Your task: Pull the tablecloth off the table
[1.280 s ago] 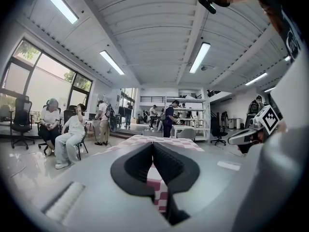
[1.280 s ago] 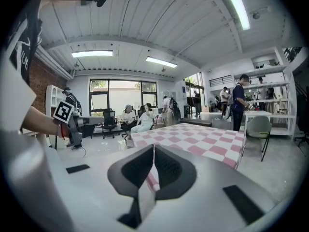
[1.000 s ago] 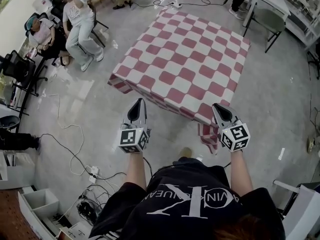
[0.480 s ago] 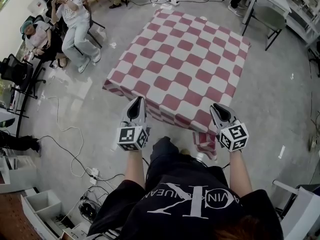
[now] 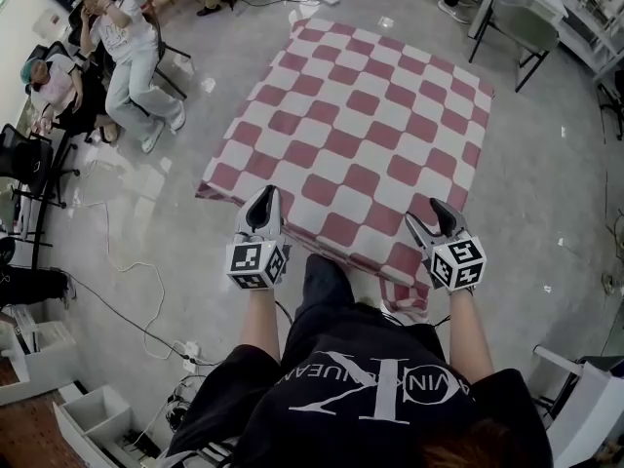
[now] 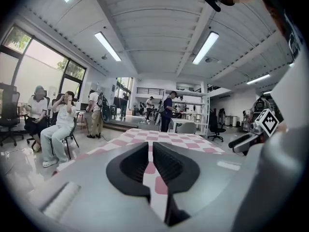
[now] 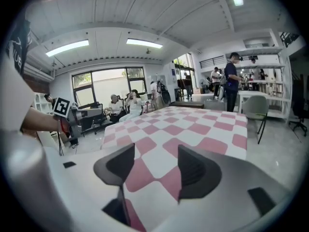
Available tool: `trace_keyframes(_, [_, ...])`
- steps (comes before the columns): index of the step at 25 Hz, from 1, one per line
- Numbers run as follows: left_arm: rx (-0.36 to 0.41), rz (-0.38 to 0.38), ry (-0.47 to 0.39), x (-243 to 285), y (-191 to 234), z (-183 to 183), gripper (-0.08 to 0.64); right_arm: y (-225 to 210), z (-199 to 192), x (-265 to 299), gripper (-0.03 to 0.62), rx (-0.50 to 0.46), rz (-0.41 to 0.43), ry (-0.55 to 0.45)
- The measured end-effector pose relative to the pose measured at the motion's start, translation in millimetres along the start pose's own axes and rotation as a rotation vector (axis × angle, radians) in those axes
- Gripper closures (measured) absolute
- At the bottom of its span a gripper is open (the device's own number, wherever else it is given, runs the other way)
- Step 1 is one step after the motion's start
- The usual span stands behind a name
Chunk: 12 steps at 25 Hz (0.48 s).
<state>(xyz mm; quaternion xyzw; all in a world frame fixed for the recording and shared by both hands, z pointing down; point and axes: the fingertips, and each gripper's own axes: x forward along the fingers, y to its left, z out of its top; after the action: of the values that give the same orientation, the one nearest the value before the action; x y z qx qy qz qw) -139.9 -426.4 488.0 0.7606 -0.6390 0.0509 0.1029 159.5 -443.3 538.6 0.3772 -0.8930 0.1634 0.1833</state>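
We have stepped in to the near edge of the checked tablecloth (image 5: 370, 115), which still lies spread over the table. Our right gripper (image 5: 429, 214) has just been opening its fingers wide over that edge without pinching it yet. The left gripper (image 5: 263, 198) keeps its fingers together and empty, so the pull has not begun.

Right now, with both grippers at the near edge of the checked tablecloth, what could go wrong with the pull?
1. The left gripper is shut over the edge of the tablecloth, and the right gripper, jaws just opening, clamps nothing yet; a one-sided grab could drag it askew.
2. Floor cables lie by the person's left side: stepping back could mean a trip.
3. The hanging corner below the right gripper could get underfoot.
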Motion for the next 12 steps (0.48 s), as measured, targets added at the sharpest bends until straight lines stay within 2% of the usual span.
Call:
trace_keyframes(3, [-0.01,-0.016,0.032,27,19,-2,0.545,-18,2,22,0.316,0.036,-0.048,0.043])
trace_keyframes(8, [-0.02,-0.048,0.076,70,48,-7,0.534,-40,3,55,0.296,0.08,-0.103,0.079])
trace_keyframes(12, [-0.051,-0.092,0.122,99,62,-17,0.479,-50,-5,70,0.29,0.107,-0.149,0.117])
